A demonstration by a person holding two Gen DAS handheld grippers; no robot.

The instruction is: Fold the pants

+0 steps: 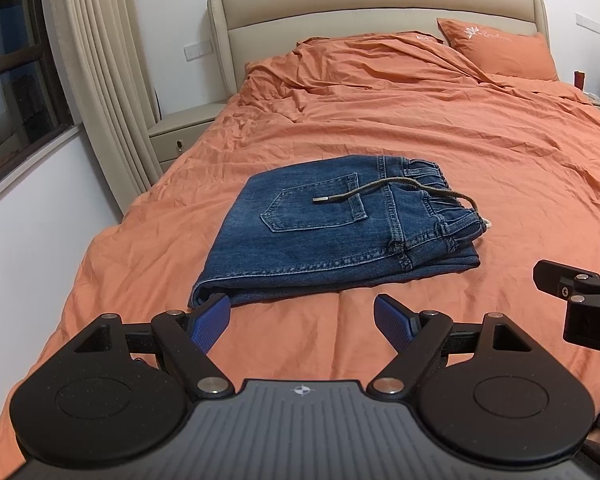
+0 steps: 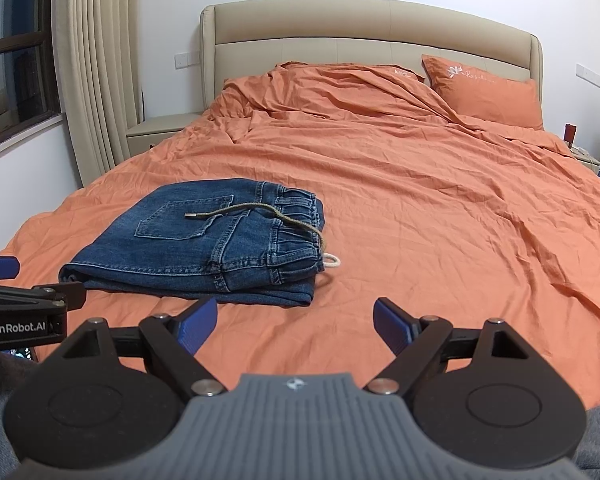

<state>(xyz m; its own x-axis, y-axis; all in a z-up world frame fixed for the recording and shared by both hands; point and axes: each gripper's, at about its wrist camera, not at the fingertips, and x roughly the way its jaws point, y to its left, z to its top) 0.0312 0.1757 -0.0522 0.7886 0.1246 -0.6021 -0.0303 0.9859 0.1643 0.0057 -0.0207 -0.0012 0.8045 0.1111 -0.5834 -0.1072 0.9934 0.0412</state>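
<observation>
A pair of blue jeans point(image 1: 332, 232) lies folded into a compact rectangle on the orange bed cover point(image 1: 460, 152), back pocket up, with a drawstring point(image 1: 380, 190) lying across it. It also shows in the right wrist view point(image 2: 204, 248), left of centre. My left gripper point(image 1: 302, 316) is open and empty, just in front of the jeans' near edge. My right gripper point(image 2: 294, 318) is open and empty, near the jeans' right front corner. Each gripper shows at the edge of the other's view.
The bed has a beige headboard point(image 1: 380, 12) and an orange pillow point(image 1: 500, 50) at the back right. A beige nightstand point(image 1: 180, 128), curtain point(image 1: 100, 60) and window point(image 1: 12, 60) stand at the left. A bedside stand with small items point(image 2: 580, 148) is at the right.
</observation>
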